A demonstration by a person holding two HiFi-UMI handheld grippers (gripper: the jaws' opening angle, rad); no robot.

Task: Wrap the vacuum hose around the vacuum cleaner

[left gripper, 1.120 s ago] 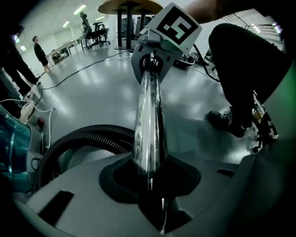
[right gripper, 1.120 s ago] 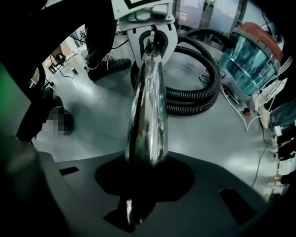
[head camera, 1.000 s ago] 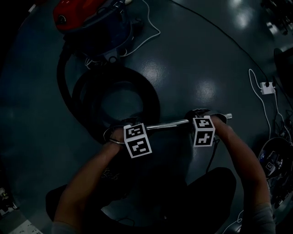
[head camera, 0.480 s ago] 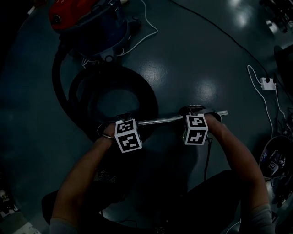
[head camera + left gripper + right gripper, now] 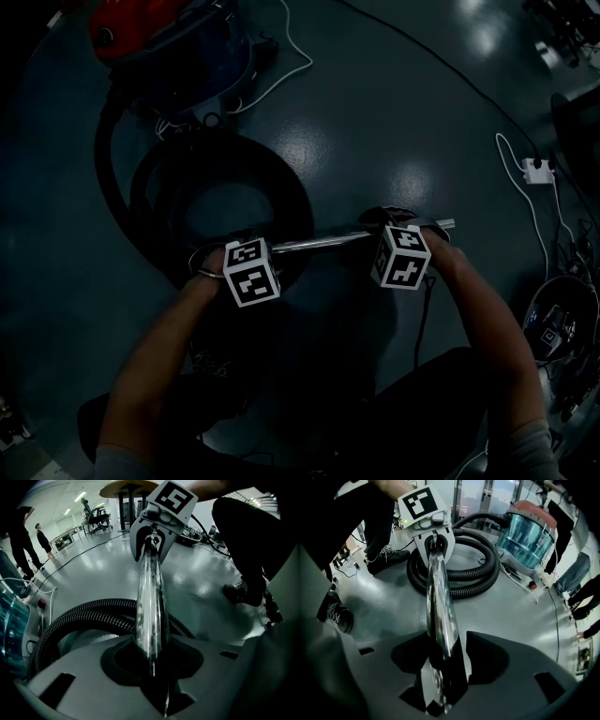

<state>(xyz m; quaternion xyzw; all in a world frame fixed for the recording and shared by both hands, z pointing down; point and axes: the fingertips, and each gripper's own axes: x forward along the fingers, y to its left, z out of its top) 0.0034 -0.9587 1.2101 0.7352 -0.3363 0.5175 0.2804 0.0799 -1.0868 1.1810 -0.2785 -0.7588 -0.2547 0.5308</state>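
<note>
In the head view the hose point(image 5: 150, 202) is seen coiled at ten o'clock, the vacuum cleaner point(image 5: 169, 47) at eleven. In the left gripper view the metal tube point(image 5: 151, 597) is clamped by the left gripper point(image 5: 152, 667). In the right gripper view the right gripper point(image 5: 440, 667) has just been opened, the tube loose between its jaws, so the left clamp should be held firm while that end is freed.

Left gripper point(image 5: 152, 667) is clamped on the metal tube point(image 5: 151, 606), jaws snug against both its sides. The tube runs straight away to the right gripper point(image 5: 149, 550), whose jaws have just been opening with the tube between them. Behind it the black ribbed hose point(image 5: 93, 613) lies coiled on the glossy floor point(image 5: 197, 588), with the vacuum cleaner point(image 5: 11, 634) at the left edge.
</note>
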